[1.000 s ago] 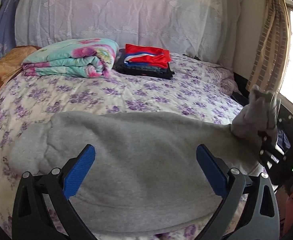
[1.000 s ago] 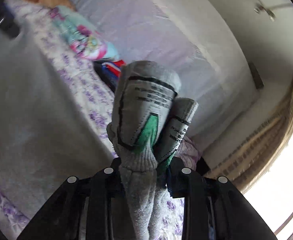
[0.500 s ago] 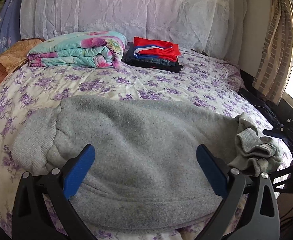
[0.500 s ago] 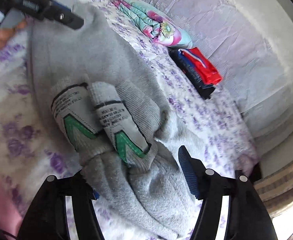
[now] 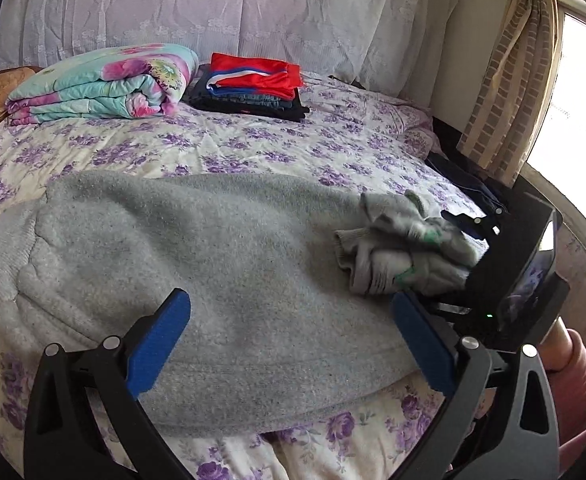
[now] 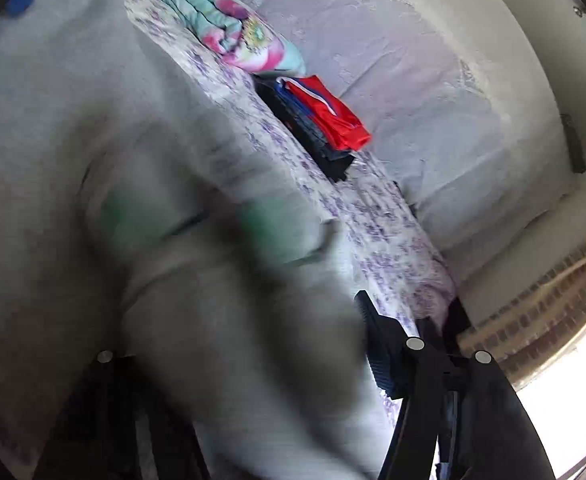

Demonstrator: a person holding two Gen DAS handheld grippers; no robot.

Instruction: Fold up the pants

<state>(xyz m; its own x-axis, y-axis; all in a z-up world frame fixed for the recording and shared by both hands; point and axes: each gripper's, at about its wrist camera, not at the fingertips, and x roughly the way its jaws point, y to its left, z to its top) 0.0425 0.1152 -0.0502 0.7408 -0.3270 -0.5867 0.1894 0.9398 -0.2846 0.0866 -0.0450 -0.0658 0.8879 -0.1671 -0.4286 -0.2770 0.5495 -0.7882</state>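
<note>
Jaws of both grippers stand released, right ones apparently just narrowed over grey pants (image 5: 213, 264) beside stacked clothes (image 5: 253, 88).

We had the cuffs (image 5: 397, 248) lifted off the bed in the right gripper (image 5: 465, 240) a second ago; now they lie bunched on the right end of the pants (image 5: 197, 256). Our right jaws have just been opening, the cuffs loose between them, one blue pad (image 6: 377, 356) showing clear.
</note>
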